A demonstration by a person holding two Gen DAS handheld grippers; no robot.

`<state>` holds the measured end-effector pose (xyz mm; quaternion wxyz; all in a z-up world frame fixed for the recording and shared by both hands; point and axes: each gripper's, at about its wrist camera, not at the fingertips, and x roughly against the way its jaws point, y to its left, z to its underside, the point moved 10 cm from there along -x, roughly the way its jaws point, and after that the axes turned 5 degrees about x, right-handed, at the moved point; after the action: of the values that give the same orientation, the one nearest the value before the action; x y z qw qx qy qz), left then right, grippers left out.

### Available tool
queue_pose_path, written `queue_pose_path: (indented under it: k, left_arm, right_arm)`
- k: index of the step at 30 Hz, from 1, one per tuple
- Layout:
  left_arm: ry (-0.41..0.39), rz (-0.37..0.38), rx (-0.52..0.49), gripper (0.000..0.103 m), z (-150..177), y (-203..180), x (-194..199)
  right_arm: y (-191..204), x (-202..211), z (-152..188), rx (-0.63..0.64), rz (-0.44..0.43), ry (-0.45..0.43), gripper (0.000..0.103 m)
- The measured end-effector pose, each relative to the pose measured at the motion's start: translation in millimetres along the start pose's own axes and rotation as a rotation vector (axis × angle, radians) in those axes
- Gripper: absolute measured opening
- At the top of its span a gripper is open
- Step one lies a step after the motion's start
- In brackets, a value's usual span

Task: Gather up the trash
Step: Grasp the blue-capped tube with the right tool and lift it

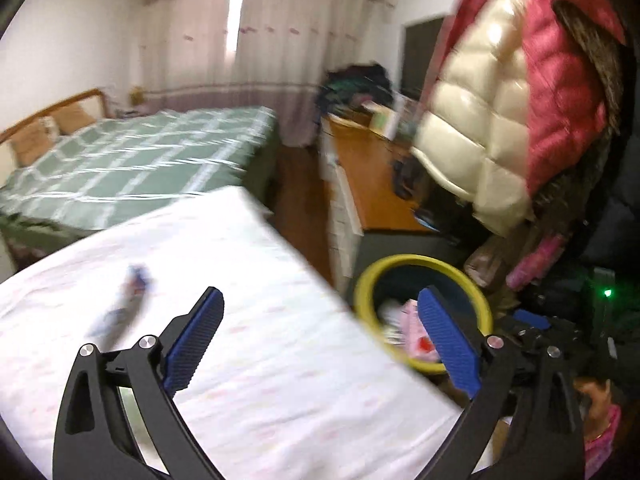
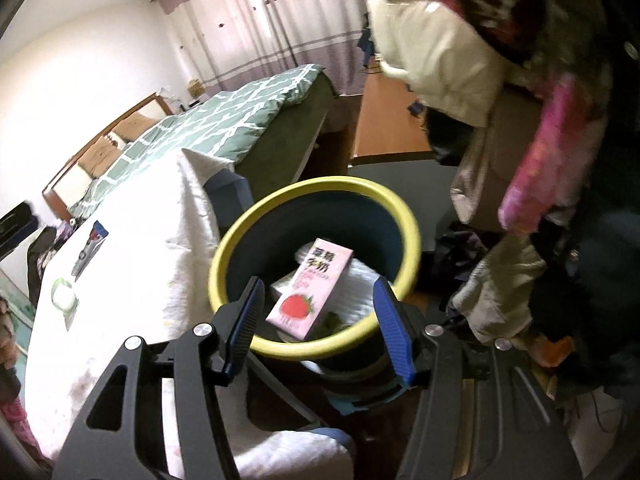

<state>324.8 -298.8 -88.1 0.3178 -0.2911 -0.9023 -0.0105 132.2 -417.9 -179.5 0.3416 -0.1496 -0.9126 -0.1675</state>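
Observation:
A dark bin with a yellow rim (image 2: 240,216) stands beside a table with a white cloth (image 2: 132,240). A pink strawberry milk carton (image 2: 310,288) lies inside it on white paper. My right gripper (image 2: 318,312) is open and empty just above the bin's near rim. My left gripper (image 1: 320,328) is open and empty over the table's right edge, with the bin (image 1: 362,284) behind its right finger. A blue wrapper (image 1: 124,300) lies on the cloth to the left; it shows in the right wrist view (image 2: 90,250) next to a white lidded cup (image 2: 64,300).
A bed with a green checked cover (image 1: 132,160) stands behind the table. A wooden desk (image 1: 372,176) runs along the right. Cream and red padded jackets (image 1: 500,112) hang over the bin's right side. Clothes (image 2: 500,288) are piled beside the bin.

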Motion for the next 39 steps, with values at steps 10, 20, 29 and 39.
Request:
queue_pose_path:
  k: [10, 20, 29, 39]
  left_arm:
    - [-0.142, -0.42, 0.127, 0.098, 31, 211, 93]
    - [-0.157, -0.517, 0.188, 0.098, 68, 292, 99]
    - [-0.11, -0.467, 0.283, 0.098, 85, 296, 82]
    - [-0.113, -0.474, 0.319, 0.098, 92, 301, 76]
  right_arm:
    - [98, -27, -20, 0.17, -0.059, 0.032, 0.054]
    - [247, -58, -50, 0.378, -0.19, 0.067, 0.058]
    - [373, -100, -57, 0.464, -0.321, 0.201, 0.057]
    - [441, -171, -51, 0.462, -0.251, 0.367, 0.044]
